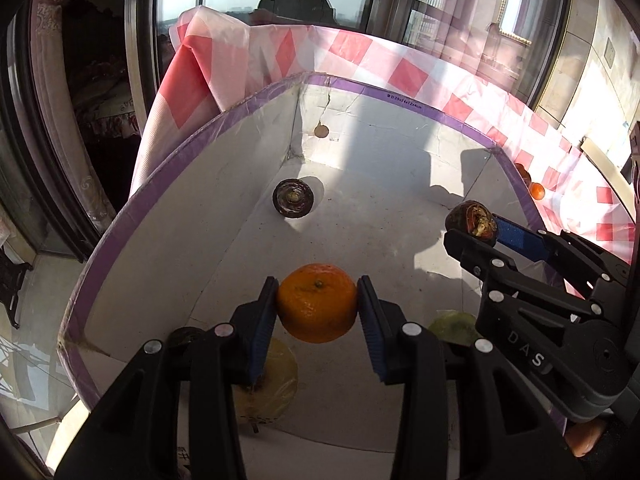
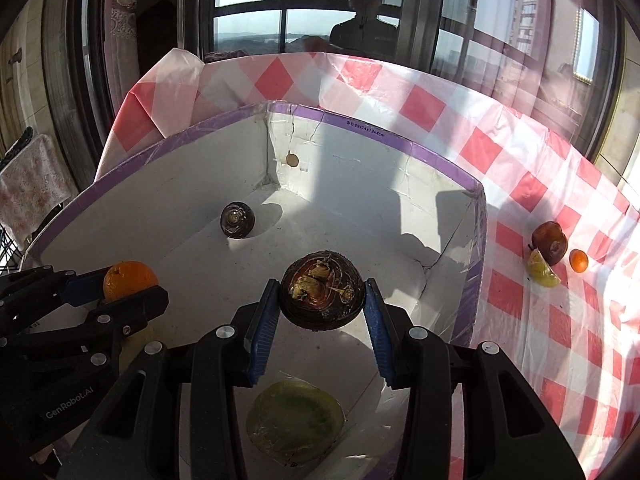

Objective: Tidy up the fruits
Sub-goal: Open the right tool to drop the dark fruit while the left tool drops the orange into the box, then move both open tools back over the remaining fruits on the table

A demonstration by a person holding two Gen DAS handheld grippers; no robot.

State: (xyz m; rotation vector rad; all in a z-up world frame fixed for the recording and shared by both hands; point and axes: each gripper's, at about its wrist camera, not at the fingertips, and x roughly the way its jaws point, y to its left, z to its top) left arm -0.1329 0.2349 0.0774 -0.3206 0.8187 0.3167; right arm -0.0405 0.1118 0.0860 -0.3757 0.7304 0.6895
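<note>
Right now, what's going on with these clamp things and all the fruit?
A person is sorting fruit with two hand-held grippers. The left gripper has an orange between its pads over a white box with a purple rim. The right gripper grips a dark round fruit over the same box. Another dark fruit and two yellowish pieces already lie inside. A few more fruits wait on the checked tablecloth.

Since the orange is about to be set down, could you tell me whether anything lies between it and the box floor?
Possibly: a yellow fruit lies on the box floor just below the orange and the left hand-held gripper, toward its left finger. The floor just ahead of the orange looks bare.
</note>
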